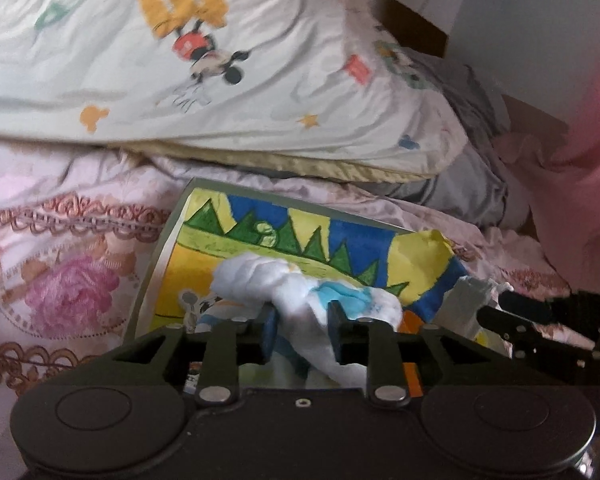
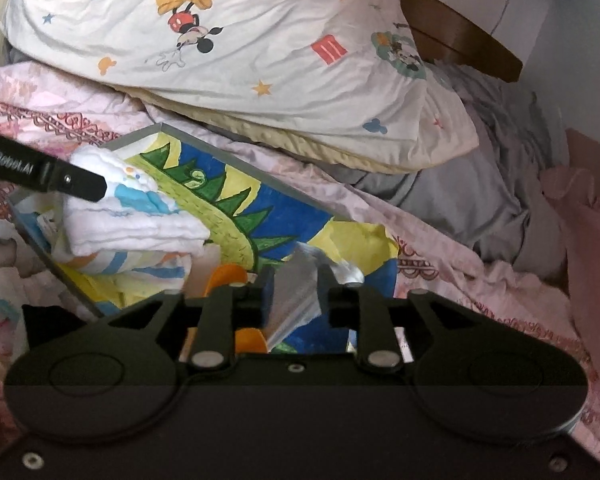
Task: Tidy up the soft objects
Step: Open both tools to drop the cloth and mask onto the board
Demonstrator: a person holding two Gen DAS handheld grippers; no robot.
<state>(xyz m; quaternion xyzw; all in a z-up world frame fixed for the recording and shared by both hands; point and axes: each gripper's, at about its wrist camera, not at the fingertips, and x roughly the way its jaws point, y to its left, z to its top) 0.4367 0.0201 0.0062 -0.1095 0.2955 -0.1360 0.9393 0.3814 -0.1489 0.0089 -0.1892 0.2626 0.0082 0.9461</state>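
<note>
My left gripper (image 1: 302,320) is shut on a white padded cloth (image 1: 300,284) with light-blue patches, held just above an open storage box (image 1: 204,248) printed with green spikes on blue and yellow. In the right wrist view the same white cloth (image 2: 136,220) hangs over the box (image 2: 260,200), and a left-gripper finger (image 2: 76,182) presses on its top. Striped folded cloths (image 2: 140,264) lie inside the box. My right gripper (image 2: 296,284) is shut on the box's grey-lined flap (image 2: 300,280). This right gripper (image 1: 496,308) also shows at the box's right corner.
A cartoon-mouse pillow (image 1: 220,60) lies behind the box on a pink floral quilt (image 1: 60,272). Grey bedding (image 2: 480,192) is bunched to the right, with pink fabric (image 1: 580,160) beyond it. A brown wooden headboard (image 2: 460,36) stands at the back. Something orange (image 2: 224,276) sits inside the box.
</note>
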